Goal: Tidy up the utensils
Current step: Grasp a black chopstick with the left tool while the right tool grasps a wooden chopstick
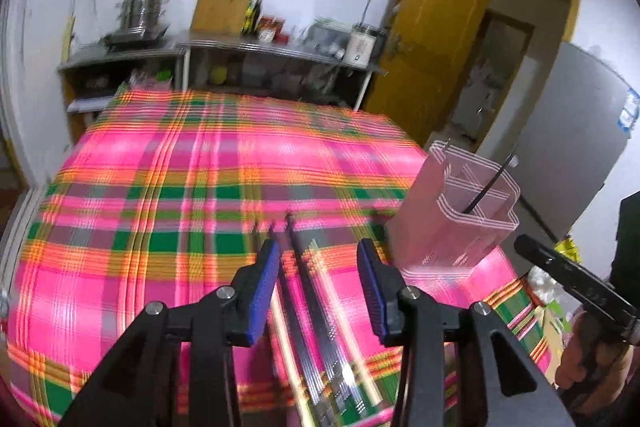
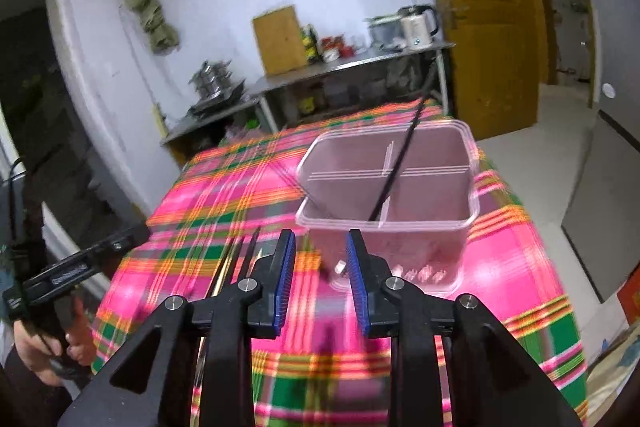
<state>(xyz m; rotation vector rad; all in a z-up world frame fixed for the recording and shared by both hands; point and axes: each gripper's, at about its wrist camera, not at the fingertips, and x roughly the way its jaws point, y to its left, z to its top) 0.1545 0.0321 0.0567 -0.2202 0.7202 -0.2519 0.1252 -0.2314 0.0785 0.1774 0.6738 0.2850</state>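
The chopsticks [image 1: 304,307] lie loose on the plaid-covered desk [image 1: 160,187], their long axis running from six o'clock toward twelve in the left wrist view, straight between the left gripper [image 1: 318,291] and its spread fingers [image 1: 264,291], which pinch nothing. The left hand is plainly nearer. The pink divided holder [image 1: 452,219], one black chopstick [image 2: 394,171] already inside, stands at two o'clock. The right gripper [image 2: 320,283], fingers spread and empty, faces that holder at twelve o'clock.

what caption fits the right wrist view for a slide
Open right gripper faces a pink divided holder with one black chopstick inside, on a plaid tablecloth.
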